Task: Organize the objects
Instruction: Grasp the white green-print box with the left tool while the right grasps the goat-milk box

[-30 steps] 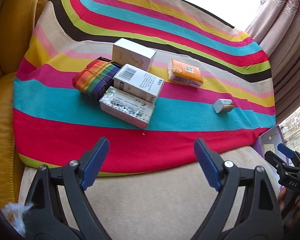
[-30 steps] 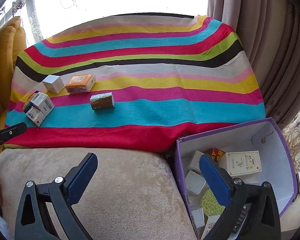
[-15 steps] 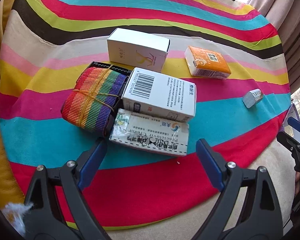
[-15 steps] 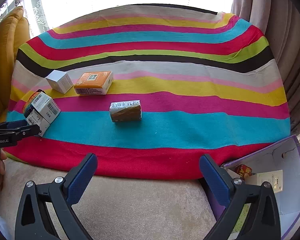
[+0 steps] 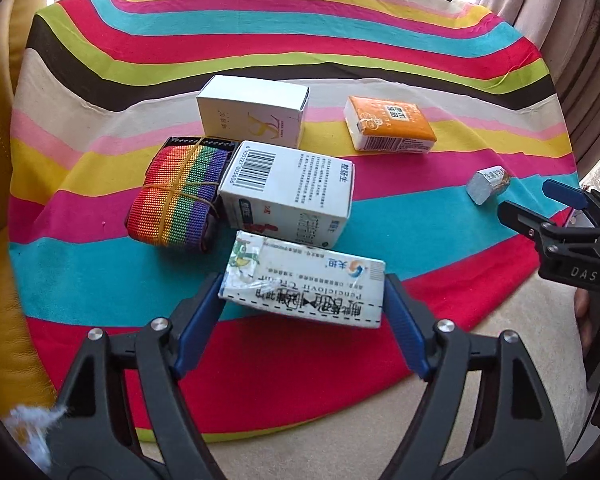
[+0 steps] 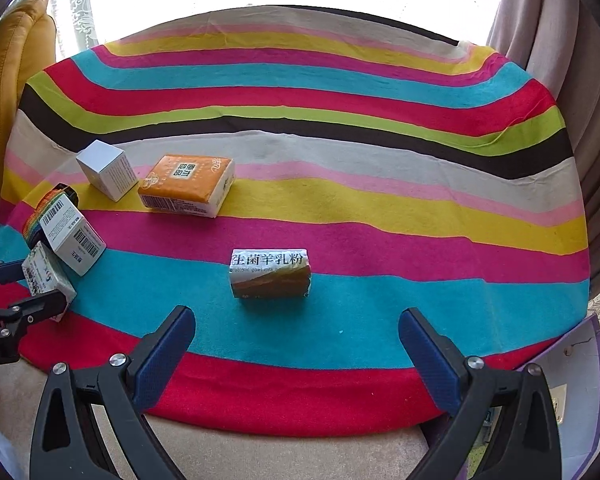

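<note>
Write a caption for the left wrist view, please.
Left gripper brackets the white cream box on the striped cloth, beside other boxes.

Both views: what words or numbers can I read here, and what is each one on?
"DAS": right gripper.
"Penciclovir Cream": cream box, seen upside down.
"生菌羊乳粉" and "probiotic goat-milk": foil packet.
"obot.AI", cut off by the frame edge: left gripper.
Barcode digits and small print on the white box: too small to read surely.
Characters on the orange pack: too blurred.
</note>
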{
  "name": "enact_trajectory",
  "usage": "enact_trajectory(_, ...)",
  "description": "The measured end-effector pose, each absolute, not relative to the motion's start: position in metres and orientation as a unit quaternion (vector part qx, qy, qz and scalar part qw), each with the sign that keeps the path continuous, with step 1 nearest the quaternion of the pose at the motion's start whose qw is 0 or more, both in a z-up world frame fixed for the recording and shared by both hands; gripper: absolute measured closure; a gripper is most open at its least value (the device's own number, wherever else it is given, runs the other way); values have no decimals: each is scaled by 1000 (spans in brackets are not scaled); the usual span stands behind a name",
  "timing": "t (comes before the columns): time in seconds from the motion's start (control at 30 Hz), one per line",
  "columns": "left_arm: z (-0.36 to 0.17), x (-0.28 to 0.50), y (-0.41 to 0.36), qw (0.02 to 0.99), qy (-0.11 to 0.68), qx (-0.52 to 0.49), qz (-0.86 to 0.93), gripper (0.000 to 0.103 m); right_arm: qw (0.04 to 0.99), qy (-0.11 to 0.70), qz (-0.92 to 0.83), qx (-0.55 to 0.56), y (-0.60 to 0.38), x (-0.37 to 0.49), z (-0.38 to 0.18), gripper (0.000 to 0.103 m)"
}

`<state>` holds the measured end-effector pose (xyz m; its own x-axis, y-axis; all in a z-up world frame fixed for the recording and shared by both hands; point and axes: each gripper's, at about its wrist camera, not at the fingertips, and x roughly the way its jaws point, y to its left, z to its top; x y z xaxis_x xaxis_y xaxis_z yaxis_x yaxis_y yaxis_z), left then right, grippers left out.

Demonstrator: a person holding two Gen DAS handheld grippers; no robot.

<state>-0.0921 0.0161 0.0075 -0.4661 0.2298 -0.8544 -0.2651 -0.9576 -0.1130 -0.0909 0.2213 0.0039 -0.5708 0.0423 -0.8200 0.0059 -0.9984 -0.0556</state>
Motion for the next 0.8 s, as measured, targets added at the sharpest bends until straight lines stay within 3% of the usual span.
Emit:
enact_trajectory(0.2, 13, -62, 33, 106, -8, -492, 864, 22, 20, -43, 882, -468, 216, -108, -4, 1)
enact_trajectory(0.3, 14, -54, 39, 82, -4, -485, 871, 22, 25, -47, 879, -473, 216, -117, -9, 6)
enact_trajectory(0.5, 13, -42, 43, 54, -1, -481, 875, 22, 25, -44, 873, -486, 215, -124, -17, 32)
enact_trajectory(0.6, 16, -39, 44, 45, 1, -477, 878, 22, 18, -41, 875, -482, 216, -120, -15, 56)
enact_trajectory(0.8, 17, -33, 51, 32, 14, -473, 881, 22, 24, -25, 886, -463, 224, -101, -3, 56)
